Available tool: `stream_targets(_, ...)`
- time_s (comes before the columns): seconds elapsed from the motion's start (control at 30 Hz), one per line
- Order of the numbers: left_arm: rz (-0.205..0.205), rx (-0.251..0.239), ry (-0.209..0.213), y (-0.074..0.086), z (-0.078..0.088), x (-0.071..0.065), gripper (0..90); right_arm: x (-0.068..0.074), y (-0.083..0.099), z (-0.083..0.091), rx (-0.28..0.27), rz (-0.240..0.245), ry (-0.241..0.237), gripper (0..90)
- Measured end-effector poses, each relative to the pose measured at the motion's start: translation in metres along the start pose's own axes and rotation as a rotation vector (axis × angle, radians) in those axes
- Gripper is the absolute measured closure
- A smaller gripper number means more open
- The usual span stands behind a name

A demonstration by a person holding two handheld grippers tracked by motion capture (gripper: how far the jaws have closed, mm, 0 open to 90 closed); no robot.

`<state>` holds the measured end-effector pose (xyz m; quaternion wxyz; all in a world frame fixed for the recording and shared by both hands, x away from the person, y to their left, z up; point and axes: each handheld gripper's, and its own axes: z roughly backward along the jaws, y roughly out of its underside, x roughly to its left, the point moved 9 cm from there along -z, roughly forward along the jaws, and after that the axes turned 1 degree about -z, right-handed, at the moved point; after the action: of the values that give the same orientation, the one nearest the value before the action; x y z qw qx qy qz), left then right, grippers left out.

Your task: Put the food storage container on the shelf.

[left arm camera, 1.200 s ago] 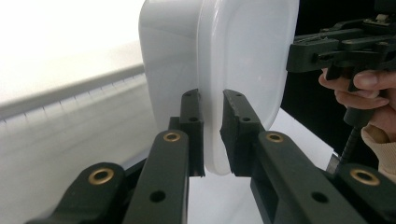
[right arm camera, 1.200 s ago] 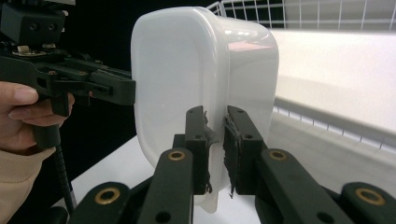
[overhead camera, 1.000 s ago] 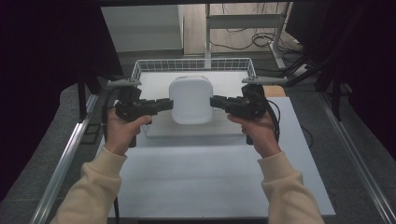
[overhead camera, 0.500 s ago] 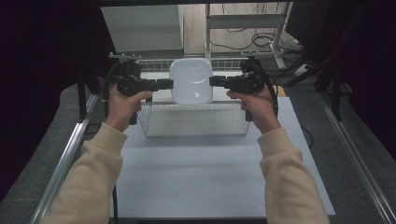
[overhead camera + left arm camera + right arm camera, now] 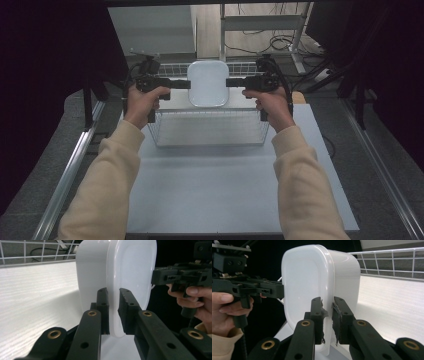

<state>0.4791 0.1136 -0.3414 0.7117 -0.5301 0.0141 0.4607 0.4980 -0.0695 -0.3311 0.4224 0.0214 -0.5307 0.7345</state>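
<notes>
White plastic is all your jaws have to bite on: the white plastic container [image 5: 208,83] hangs in the air between your two grippers, above the far part of the wire basket [image 5: 210,131], and only its thin rim carries it. Your left gripper [image 5: 113,312] has its jaws pinching the rim on one side, and your right gripper [image 5: 327,318] has its jaws pinching the rim on the opposite side. That rim looks smooth and glossy, so I judge slipping to be the main risk: if one hand eases its squeeze or the two hands drift apart, the rim could slide out and the container would drop. Uneven hands could also twist it, since each grip is narrow and the body is broad. The pads on your right jaws look frayed, which may weaken the hold there. Should you lower it, the basket's wire edge could catch a corner.

Around you, the room is dim, with dark curtains [image 5: 45,75] on both sides and cables [image 5: 250,47] lying on the floor beyond. The table [image 5: 215,190] is pale and bare in front of the basket, and a metal rail [image 5: 70,170] runs along its left side. The basket sits on the far half of the table, and its floor, as the gripper views show it, is a white ribbed surface.
</notes>
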Motion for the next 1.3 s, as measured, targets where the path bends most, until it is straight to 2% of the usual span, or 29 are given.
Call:
stream_targets(0.1,0.022,0.009,0.003,-0.006,-0.003,0.004,79.5,-0.005,-0.006,-0.004,0.004,-0.021,-0.001,78.0)
stream_targets(0.2,0.092,0.009,0.034,-0.012,-0.008,0.009,78.6,-0.011,-0.009,-0.009,0.026,-0.064,0.011,75.7)
stream_targets(0.37,0.176,0.022,0.066,-0.016,-0.013,0.024,74.9,-0.019,-0.009,-0.022,0.070,-0.149,0.018,69.3)
stream_targets(0.53,0.221,0.007,0.072,-0.016,-0.018,0.032,70.4,-0.026,-0.009,-0.029,0.053,-0.240,-0.006,66.8)
stream_targets(0.67,0.232,0.006,0.068,-0.014,-0.022,0.037,65.2,-0.026,-0.008,-0.032,0.047,-0.260,-0.002,64.4)
stream_targets(0.8,0.222,0.002,0.067,-0.012,-0.024,0.038,62.4,-0.025,-0.007,-0.032,0.053,-0.253,0.005,62.0)
stream_targets(0.97,0.183,-0.009,0.062,-0.012,-0.028,0.036,50.5,-0.020,-0.006,-0.031,0.056,-0.218,0.012,52.2)
stream_targets(1.07,0.163,-0.029,0.044,-0.015,-0.024,0.033,36.0,-0.015,-0.008,-0.026,0.029,-0.162,0.040,43.8)
stream_targets(1.13,0.144,-0.046,0.030,-0.016,-0.018,0.030,30.3,-0.012,-0.009,-0.021,0.017,-0.110,0.071,38.9)
stream_targets(1.23,0.098,-0.071,0.008,-0.015,-0.006,0.023,25.8,-0.006,-0.007,-0.012,0.007,-0.045,0.105,35.2)
stream_targets(1.3,0.047,-0.069,-0.021,-0.010,0.004,0.017,25.8,-0.002,-0.004,-0.004,-0.020,-0.007,0.097,34.6)
